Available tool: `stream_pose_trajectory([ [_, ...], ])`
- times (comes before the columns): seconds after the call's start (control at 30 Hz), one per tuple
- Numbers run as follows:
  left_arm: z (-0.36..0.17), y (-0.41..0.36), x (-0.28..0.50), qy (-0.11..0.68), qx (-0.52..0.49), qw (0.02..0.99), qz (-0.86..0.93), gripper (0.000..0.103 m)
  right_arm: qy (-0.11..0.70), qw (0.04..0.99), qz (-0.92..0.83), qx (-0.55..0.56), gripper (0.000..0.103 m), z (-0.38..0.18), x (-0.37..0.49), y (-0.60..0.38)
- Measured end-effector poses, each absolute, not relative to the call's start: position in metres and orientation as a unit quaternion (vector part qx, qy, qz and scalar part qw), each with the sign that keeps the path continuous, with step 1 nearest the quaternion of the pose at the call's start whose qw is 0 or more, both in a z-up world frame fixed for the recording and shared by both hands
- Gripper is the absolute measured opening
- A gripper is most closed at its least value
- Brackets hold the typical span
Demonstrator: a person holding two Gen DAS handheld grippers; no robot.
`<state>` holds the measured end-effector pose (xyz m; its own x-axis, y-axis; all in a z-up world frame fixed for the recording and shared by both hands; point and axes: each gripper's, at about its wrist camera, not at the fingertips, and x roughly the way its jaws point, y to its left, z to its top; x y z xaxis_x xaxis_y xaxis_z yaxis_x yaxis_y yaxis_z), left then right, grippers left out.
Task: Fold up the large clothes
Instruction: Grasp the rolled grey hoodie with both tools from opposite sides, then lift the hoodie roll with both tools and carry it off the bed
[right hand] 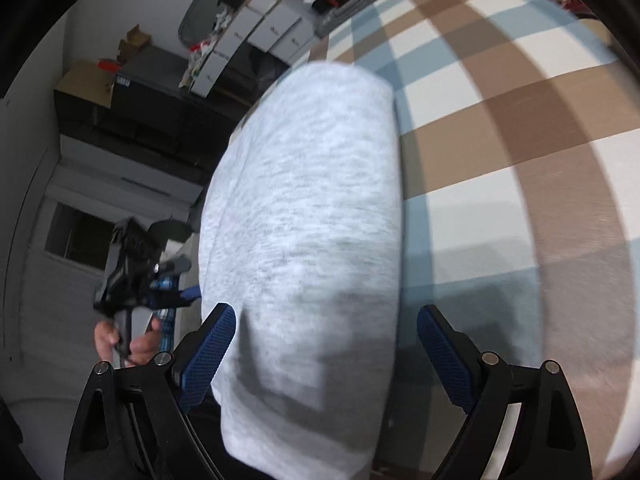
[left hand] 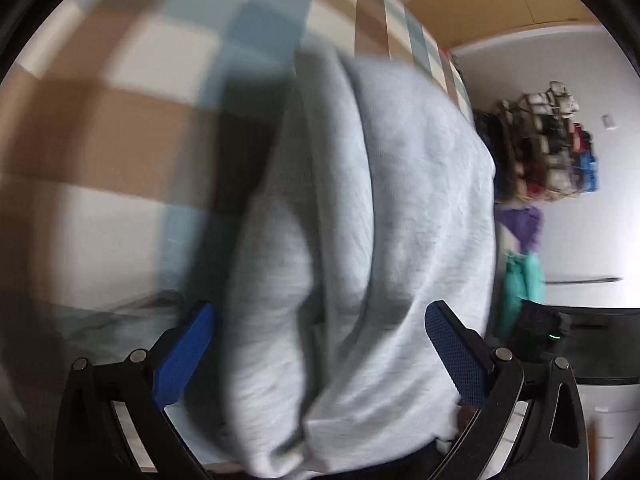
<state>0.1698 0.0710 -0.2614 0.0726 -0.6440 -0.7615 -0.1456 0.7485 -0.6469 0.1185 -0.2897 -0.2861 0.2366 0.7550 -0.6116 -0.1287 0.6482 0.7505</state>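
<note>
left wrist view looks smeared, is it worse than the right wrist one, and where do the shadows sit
Left wrist view: heavy motion blur smears the checked cover; a dark shadow lies left of the grey garment. Right wrist view: sharper, knit texture readable on the garment, shadow across its lower part and on the cover near the right gripper. Both bend at the edges.

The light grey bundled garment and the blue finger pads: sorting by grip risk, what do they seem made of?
Light grey bundled garment: soft heathered knit, probably cotton fleece, matte, thick rounded folds. Blue finger pads: apparently rubber or plastic, with a fine grid texture.
</note>
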Motion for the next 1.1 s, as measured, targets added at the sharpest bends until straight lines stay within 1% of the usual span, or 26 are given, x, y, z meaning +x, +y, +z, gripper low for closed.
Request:
stream_pose_trajectory([
  [0.07, -0.271, 0.066, 0.173, 0.675, -0.302, 0.645, -0.194, 0.101, 0.548, 0.72, 0.311, 0.291, 0.093, -0.291, 0.124, -0.285],
  [0.17, -0.272, 0.058, 0.178, 0.684, -0.264, 0.652, -0.192, 0.1, 0.558, 0.705, 0.323, 0.296, 0.093, -0.295, 0.13, -0.281],
  [0.2, -0.27, 0.054, 0.18, 0.684, -0.253, 0.654, -0.201, 0.095, 0.558, 0.704, 0.327, 0.292, 0.093, -0.296, 0.132, -0.277],
  [0.23, -0.271, 0.049, 0.179, 0.685, -0.244, 0.655, -0.205, 0.084, 0.557, 0.706, 0.328, 0.29, 0.093, -0.296, 0.133, -0.276],
  [0.27, -0.272, 0.045, 0.179, 0.689, -0.231, 0.657, -0.203, 0.079, 0.557, 0.707, 0.33, 0.285, 0.093, -0.296, 0.134, -0.274],
  [0.3, -0.27, 0.042, 0.178, 0.689, -0.218, 0.662, -0.202, 0.077, 0.555, 0.708, 0.332, 0.284, 0.091, -0.295, 0.134, -0.272],
  [0.33, -0.268, 0.04, 0.18, 0.69, -0.211, 0.661, -0.207, 0.062, 0.553, 0.71, 0.333, 0.282, 0.087, -0.294, 0.133, -0.272],
  [0.37, -0.267, 0.038, 0.179, 0.689, -0.208, 0.661, -0.211, 0.051, 0.55, 0.713, 0.334, 0.279, 0.084, -0.292, 0.131, -0.272],
  [0.4, -0.263, 0.038, 0.177, 0.686, -0.205, 0.666, -0.212, 0.049, 0.547, 0.716, 0.336, 0.276, 0.079, -0.289, 0.129, -0.272],
  [0.43, -0.261, 0.035, 0.174, 0.683, -0.196, 0.67, -0.215, 0.042, 0.545, 0.717, 0.337, 0.273, 0.077, -0.287, 0.126, -0.272],
  [0.47, -0.258, 0.032, 0.17, 0.681, -0.182, 0.675, -0.217, 0.04, 0.549, 0.714, 0.341, 0.269, 0.077, -0.285, 0.122, -0.272],
  [0.6, -0.255, 0.026, 0.156, 0.685, -0.153, 0.675, -0.228, 0.039, 0.567, 0.679, 0.385, 0.263, 0.078, -0.287, 0.109, -0.276],
  [0.63, -0.256, 0.024, 0.163, 0.685, -0.152, 0.674, -0.232, 0.039, 0.568, 0.674, 0.386, 0.272, 0.079, -0.292, 0.11, -0.279],
  [0.67, -0.258, 0.026, 0.165, 0.685, -0.156, 0.672, -0.234, 0.042, 0.568, 0.669, 0.384, 0.287, 0.079, -0.296, 0.113, -0.281],
  [0.7, -0.262, 0.028, 0.173, 0.689, -0.169, 0.665, -0.233, 0.043, 0.571, 0.663, 0.382, 0.297, 0.08, -0.3, 0.117, -0.282],
  [0.73, -0.266, 0.032, 0.183, 0.694, -0.182, 0.657, -0.231, 0.047, 0.572, 0.662, 0.38, 0.301, 0.081, -0.301, 0.121, -0.281],
  [0.77, -0.271, 0.036, 0.186, 0.699, -0.191, 0.651, -0.225, 0.059, 0.572, 0.663, 0.378, 0.302, 0.082, -0.301, 0.123, -0.281],
  [0.8, -0.276, 0.042, 0.188, 0.702, -0.197, 0.648, -0.221, 0.063, 0.571, 0.665, 0.375, 0.301, 0.084, -0.302, 0.126, -0.279],
  [0.9, -0.277, 0.039, 0.19, 0.697, -0.193, 0.649, -0.236, 0.064, 0.567, 0.672, 0.369, 0.3, 0.086, -0.305, 0.131, -0.273],
  [0.93, -0.275, 0.036, 0.192, 0.689, -0.186, 0.657, -0.242, 0.063, 0.562, 0.678, 0.367, 0.299, 0.086, -0.304, 0.131, -0.273],
  [0.97, -0.274, 0.036, 0.191, 0.681, -0.181, 0.666, -0.247, 0.055, 0.557, 0.684, 0.366, 0.299, 0.086, -0.304, 0.131, -0.271],
  [1.0, -0.272, 0.038, 0.191, 0.676, -0.178, 0.669, -0.252, 0.051, 0.548, 0.692, 0.364, 0.296, 0.084, -0.303, 0.128, -0.272],
  [1.03, -0.27, 0.037, 0.188, 0.671, -0.179, 0.673, -0.253, 0.042, 0.542, 0.697, 0.365, 0.296, 0.078, -0.301, 0.126, -0.272],
  [1.07, -0.267, 0.039, 0.186, 0.668, -0.182, 0.675, -0.255, 0.035, 0.535, 0.704, 0.365, 0.293, 0.075, -0.296, 0.123, -0.274],
  [1.1, -0.261, 0.037, 0.179, 0.663, -0.185, 0.678, -0.257, 0.032, 0.523, 0.713, 0.367, 0.287, 0.069, -0.288, 0.118, -0.275],
])
